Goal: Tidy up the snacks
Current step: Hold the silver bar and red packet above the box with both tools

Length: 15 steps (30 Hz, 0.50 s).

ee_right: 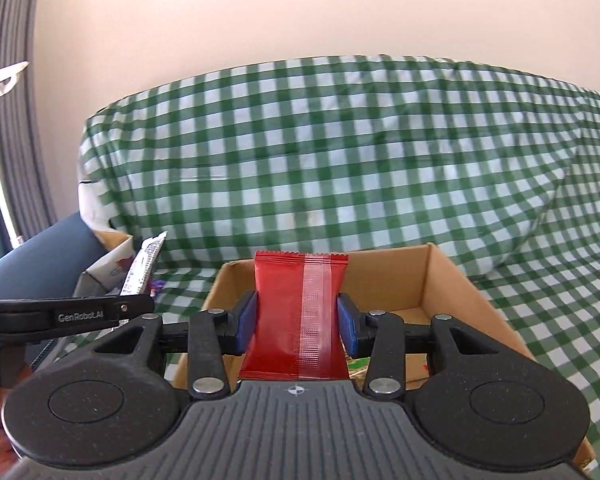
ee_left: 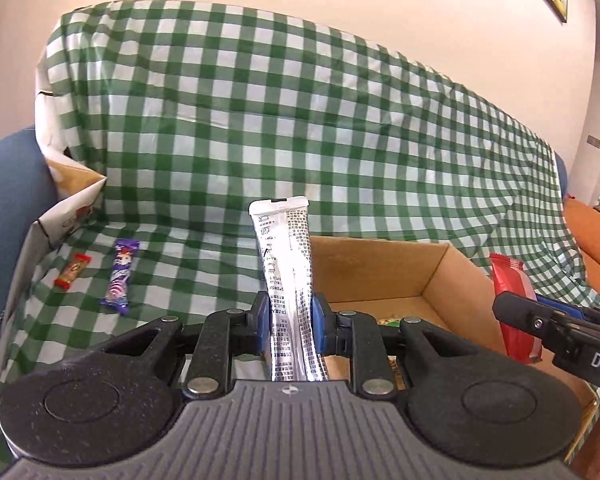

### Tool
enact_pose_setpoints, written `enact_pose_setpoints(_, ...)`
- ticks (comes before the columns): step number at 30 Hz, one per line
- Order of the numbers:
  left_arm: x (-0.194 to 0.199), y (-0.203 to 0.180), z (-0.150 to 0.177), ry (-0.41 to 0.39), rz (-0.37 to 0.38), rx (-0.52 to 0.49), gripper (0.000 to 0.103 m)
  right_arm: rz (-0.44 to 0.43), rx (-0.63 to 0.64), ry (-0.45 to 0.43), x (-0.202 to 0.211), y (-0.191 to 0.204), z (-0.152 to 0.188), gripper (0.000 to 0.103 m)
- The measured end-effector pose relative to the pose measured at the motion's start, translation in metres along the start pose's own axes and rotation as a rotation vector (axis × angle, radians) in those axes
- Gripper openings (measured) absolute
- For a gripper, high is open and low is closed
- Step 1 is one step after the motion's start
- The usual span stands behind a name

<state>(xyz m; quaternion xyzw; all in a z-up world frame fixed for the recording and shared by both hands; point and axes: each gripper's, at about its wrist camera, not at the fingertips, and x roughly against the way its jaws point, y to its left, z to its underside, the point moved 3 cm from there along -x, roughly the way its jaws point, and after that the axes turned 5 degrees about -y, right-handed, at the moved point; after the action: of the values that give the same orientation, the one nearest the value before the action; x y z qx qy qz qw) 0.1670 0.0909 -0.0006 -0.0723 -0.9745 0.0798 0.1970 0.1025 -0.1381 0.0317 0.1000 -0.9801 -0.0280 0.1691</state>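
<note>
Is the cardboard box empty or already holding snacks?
Not empty: the cardboard box is open-topped, with green wrappers on its floor.

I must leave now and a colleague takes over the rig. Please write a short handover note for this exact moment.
Left gripper: shut on the silver stick pack, held upright.
Right gripper: shut on the red packet, above the cardboard box.
The box sits on the green checked cloth; something green lies inside, hard to tell what.
Left to do: drop both held snacks, then collect the purple bar and the small red candy on the cloth.
</note>
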Motion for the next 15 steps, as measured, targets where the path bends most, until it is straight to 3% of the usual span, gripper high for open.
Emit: enact_pose_setpoints(15, 0.006, -0.026, -0.002, -0.072, 0.085, -0.052, 0.023, 0.086, -0.009, -0.040, 0.002, -0.008, -0.002, 0.044)
